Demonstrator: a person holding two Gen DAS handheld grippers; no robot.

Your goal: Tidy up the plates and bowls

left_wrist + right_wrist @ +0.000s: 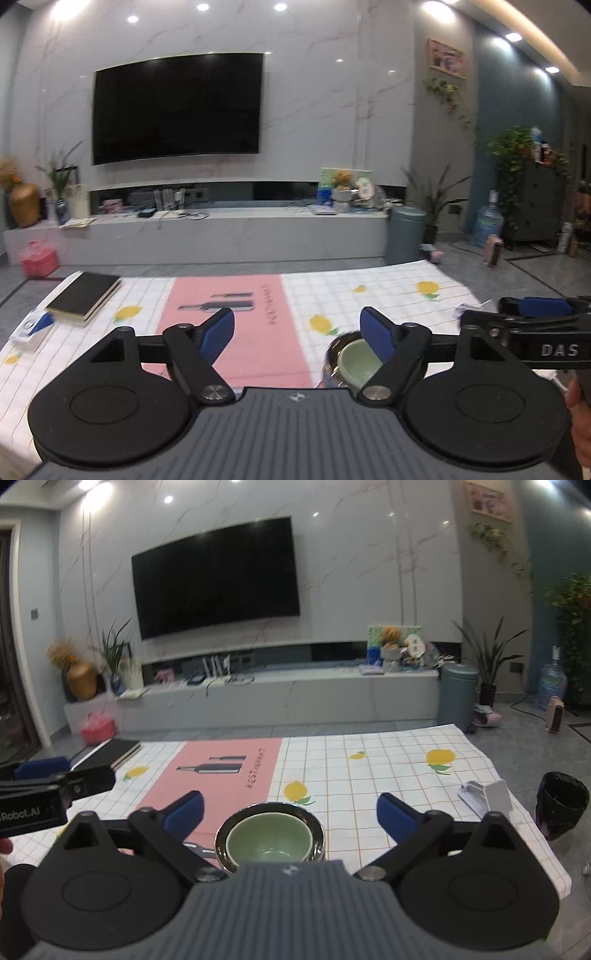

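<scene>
Although both grippers hang above the checked tablecloth [388,760], neither holds anything: the left gripper [297,334] has its blue pads spread wide with only cloth between them, and the right gripper [290,812] is likewise spread wide, its pads clear of the dishes. The task's things sit stacked near the front edge of the table: one pale green bowl [269,838] nested upright inside one dark, shiny bowl [316,825], on the boundary between the pink placemat [221,768] and the white checks. From the right wrist view the stack lies directly ahead of and below the open jaws, centred between the pads, so the right hand looks the nearer and better aligned. From the left wrist view the same stack sits off to the right, partly hidden behind the right-hand pad, so the left gripper would have to shift sideways to reach it. Being round, the bowls have no long axis to match. Counted: two bowls and no plates in sight. One black book [85,293] lies at the far left corner, well apart.
</scene>
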